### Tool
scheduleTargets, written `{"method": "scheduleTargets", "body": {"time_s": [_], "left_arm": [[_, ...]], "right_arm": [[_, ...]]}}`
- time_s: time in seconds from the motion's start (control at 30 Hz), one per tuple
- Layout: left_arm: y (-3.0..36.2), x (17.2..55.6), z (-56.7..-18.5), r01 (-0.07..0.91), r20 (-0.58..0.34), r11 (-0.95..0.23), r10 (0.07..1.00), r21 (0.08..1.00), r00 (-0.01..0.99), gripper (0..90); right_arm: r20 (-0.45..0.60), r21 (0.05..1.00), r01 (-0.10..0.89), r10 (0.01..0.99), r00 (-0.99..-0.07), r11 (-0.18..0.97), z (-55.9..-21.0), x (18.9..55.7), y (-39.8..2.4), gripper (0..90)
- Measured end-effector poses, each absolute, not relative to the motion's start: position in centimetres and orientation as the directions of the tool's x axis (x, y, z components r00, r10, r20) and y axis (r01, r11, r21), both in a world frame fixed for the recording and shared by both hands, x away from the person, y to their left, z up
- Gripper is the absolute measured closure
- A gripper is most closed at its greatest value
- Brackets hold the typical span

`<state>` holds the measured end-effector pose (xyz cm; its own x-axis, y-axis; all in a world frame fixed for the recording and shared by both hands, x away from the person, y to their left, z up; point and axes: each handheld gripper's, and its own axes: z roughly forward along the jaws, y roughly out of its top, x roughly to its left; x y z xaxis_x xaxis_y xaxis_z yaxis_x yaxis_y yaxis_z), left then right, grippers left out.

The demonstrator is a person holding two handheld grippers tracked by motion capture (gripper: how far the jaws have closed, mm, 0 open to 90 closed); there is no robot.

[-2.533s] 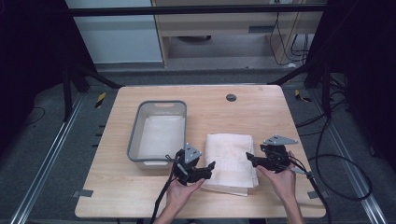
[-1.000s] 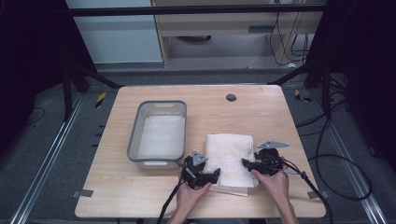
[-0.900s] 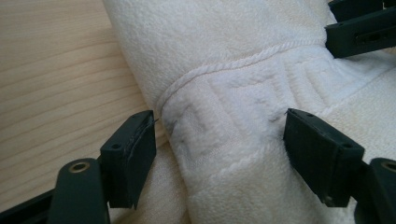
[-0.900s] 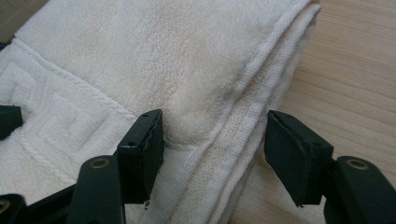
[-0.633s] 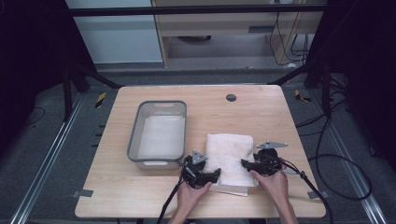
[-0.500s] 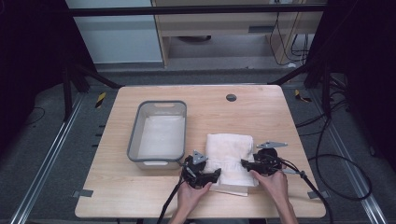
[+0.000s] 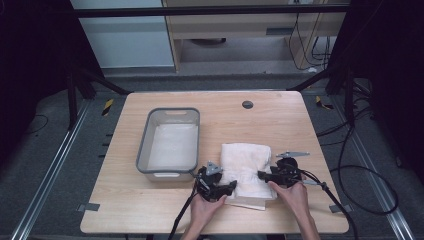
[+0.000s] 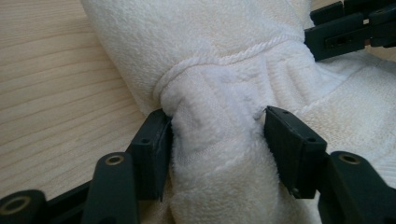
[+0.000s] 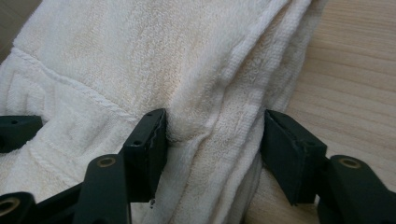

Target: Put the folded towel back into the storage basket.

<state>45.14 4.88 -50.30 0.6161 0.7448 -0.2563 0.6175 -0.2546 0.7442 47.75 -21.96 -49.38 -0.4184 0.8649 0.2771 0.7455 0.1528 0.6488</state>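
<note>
Towel (image 7: 247, 167): folded, flat on surface (image 7: 280, 120).
Left tool (image 8: 215, 140): we moved it in, jaws pinching near edge.
Right tool (image 9: 212, 140): likewise closed on towel; lift likely next.

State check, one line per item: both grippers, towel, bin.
Left gripper: shut on a bunched fold at the towel's near left edge.
Right gripper: shut on the towel's folded right edge.
White towel: folded, lying on the wooden table, pinched at both near corners.
Grey bin: upright, open-topped, beside the towel, untouched.
</note>
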Motion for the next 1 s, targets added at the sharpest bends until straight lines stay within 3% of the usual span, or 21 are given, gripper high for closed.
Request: {"method": "scheduleTargets", "body": {"time_s": [0.5, 0.77, 1.0], "left_arm": [[4.8, 45.1, -49.9, 0.631, -0.28, -0.239, 0.742, 0.738, 0.609, 60.0], [5.2, 45.1, -49.6, 0.624, -0.301, -0.215, 0.729, 0.751, 0.614, 67.2], [5.7, 44.9, -49.1, 0.617, -0.333, -0.182, 0.709, 0.765, 0.621, 67.5]], "right_arm": [[0.354, 0.628, 0.769, 0.834, -0.423, 0.123, -49.2, 47.8, -22.1, 65.6], [0.336, 0.638, 0.76, 0.841, -0.424, 0.128, -48.4, 47.6, -22.0, 69.9], [0.321, 0.678, 0.725, 0.836, -0.445, 0.126, -47.0, 46.9, -22.0, 69.9]]}}
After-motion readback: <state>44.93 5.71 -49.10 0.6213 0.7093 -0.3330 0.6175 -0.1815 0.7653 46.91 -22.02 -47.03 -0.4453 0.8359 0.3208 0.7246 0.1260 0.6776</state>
